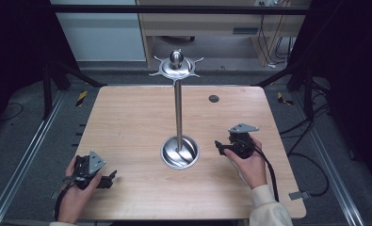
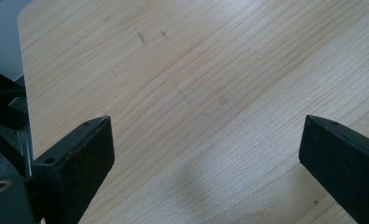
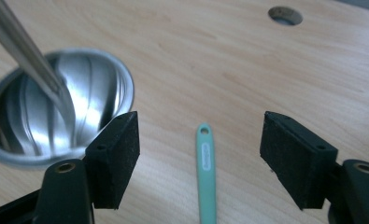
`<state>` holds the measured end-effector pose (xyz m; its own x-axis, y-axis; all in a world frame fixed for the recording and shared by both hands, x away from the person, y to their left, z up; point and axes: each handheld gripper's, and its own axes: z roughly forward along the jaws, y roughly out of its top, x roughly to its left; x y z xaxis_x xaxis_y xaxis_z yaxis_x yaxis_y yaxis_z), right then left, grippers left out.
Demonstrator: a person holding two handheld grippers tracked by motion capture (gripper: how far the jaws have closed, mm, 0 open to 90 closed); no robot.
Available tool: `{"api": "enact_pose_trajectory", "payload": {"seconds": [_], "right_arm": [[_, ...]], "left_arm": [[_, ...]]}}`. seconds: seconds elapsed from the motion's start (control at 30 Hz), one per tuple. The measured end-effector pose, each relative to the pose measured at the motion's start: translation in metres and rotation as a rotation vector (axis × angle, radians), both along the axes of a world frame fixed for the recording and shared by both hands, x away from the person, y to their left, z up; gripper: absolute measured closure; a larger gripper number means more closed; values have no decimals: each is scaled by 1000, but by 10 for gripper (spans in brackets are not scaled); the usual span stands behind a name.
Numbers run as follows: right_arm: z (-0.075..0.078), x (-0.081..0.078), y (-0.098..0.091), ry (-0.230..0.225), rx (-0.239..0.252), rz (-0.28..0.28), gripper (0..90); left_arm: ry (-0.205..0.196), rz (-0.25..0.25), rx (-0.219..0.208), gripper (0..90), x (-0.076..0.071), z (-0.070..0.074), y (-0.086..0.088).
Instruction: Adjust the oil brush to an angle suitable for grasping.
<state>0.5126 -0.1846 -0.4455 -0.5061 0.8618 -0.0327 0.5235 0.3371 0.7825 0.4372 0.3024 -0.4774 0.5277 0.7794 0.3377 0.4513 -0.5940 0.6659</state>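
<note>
a slim teal plastic handle with a hanging hole (image 3: 206, 163) lies flat on the pale wooden table (image 1: 127, 122), between the spread, empty jaws of the right gripper (image 3: 198, 158). the left gripper (image 2: 205, 149) idles agape over bare wood. a clean grasp likely means squaring both pads on the handle; the steel stand's dished base (image 3: 56, 107) crowds the left jaw.

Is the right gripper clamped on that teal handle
No, in the right gripper view the teal handle lies on the table between the right gripper's open jaws, clear of both.
</note>
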Motion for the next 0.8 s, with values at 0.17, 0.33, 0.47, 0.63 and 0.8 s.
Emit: {"api": "enact_pose_trajectory", "payload": {"seconds": [0.17,0.33,0.47,0.63,0.8], "right_arm": [[-7,0,3,26,-51,33,398],[-10,-2,8,29,-70,87,505],[-13,-6,14,29,-96,170,694],[-19,-4,14,46,-115,138,866],[-28,0,13,79,-178,102,900]], "left_arm": [[3,-2,11,30,1,0,0],[8,-8,19,30,1,0,-1],[7,-8,20,30,1,-1,-1],[14,-12,28,30,1,-1,-2],[12,-12,28,31,1,-2,-2]]}}
